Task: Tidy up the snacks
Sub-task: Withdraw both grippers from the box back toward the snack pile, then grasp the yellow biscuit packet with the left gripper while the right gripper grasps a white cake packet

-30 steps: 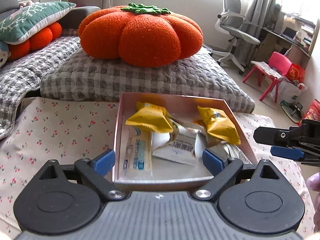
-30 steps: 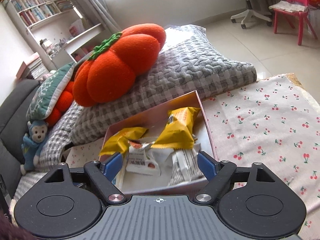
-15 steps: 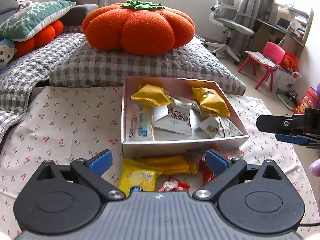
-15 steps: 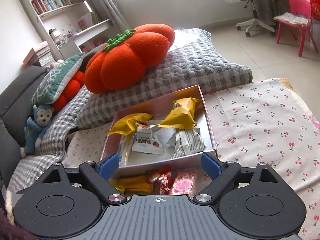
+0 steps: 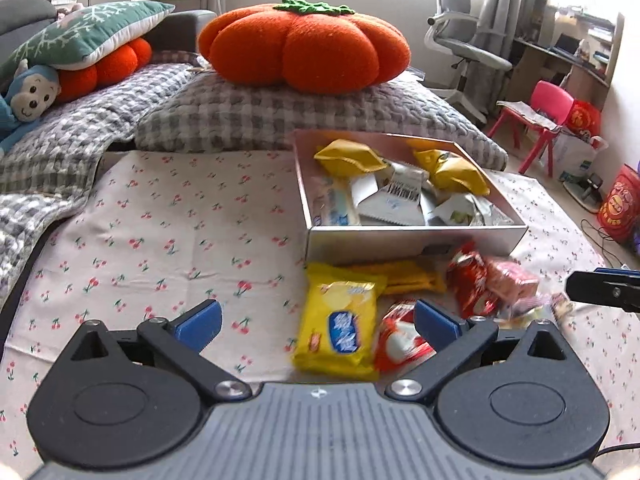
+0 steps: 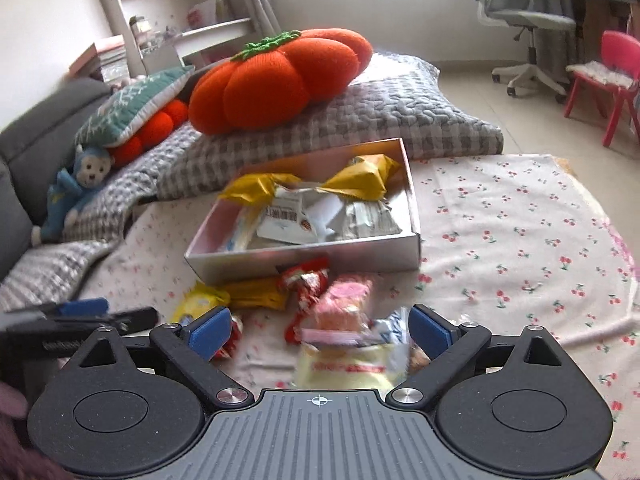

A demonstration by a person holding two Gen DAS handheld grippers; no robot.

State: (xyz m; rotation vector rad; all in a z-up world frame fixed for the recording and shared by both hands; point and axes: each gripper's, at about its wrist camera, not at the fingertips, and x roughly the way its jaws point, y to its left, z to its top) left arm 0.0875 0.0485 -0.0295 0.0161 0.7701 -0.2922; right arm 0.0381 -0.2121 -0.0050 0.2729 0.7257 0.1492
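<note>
1. My left gripper (image 5: pixel 316 322) has its jaws opening wide, clamped on nothing; the yellow packet (image 5: pixel 340 324) lies between them on the cherry-print cloth (image 5: pixel 160 240). If I close off-centre, the right pad could also catch the red-and-white sweet (image 5: pixel 400 340) at 3 o'clock of it.
2. My right gripper (image 6: pixel 320 330) is also opening and holds nothing; the pink packet (image 6: pixel 344 300) and pale yellow packet (image 6: pixel 348 368) overlap below it, so I may pinch two.
3. The box (image 5: pixel 416 236), at 12 o'clock of the loose pile, is already crowded; a careless drop could slide off the heaped wrappers.
4. Both grippers sit close; they could collide.
</note>
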